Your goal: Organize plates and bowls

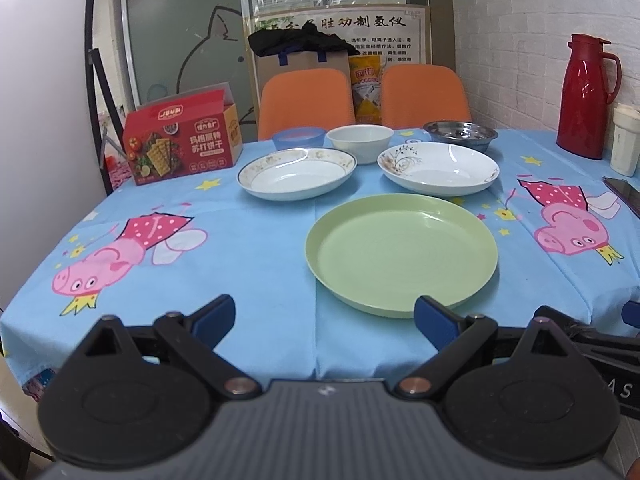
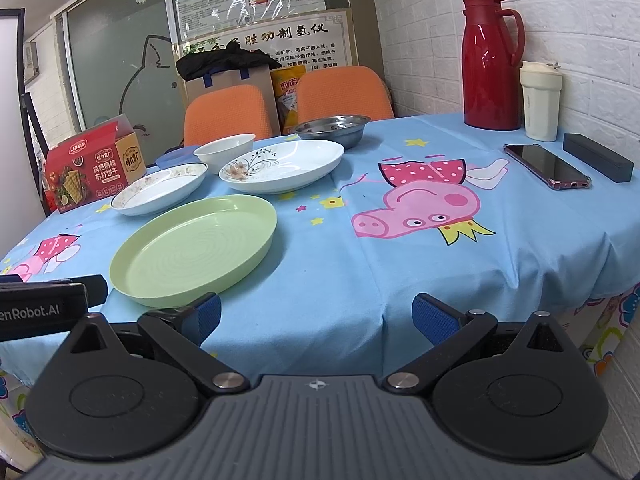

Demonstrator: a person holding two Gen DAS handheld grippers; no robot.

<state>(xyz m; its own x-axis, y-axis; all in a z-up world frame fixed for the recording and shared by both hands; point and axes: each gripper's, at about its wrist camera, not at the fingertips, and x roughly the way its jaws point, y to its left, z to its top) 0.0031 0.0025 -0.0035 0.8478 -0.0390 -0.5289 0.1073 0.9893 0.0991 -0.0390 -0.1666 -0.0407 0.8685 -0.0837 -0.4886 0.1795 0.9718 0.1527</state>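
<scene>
Both grippers hang at the near table edge with nothing held: the left gripper (image 1: 324,320) has its jaws spread wide, and the right gripper (image 2: 316,314) is just as wide. Nothing appears stacked yet, so the step in hand is probably a first pickup. From the left, the cracker box (image 1: 182,140) sits well clear of the dishes. Next come the blue bowl (image 1: 298,138), the gold-rimmed plate (image 1: 296,174), and the white bowl (image 1: 359,140) behind the two white plates. The green plate (image 1: 402,250) lies nearest; a good grasp would pinch its raised near rim squarely and lift level. Further right sit the flower plate (image 1: 438,168), the steel bowl (image 1: 460,134), then the red thermos (image 2: 490,64), cup (image 2: 540,100) and phone (image 2: 546,166), well apart and no obstacle.
</scene>
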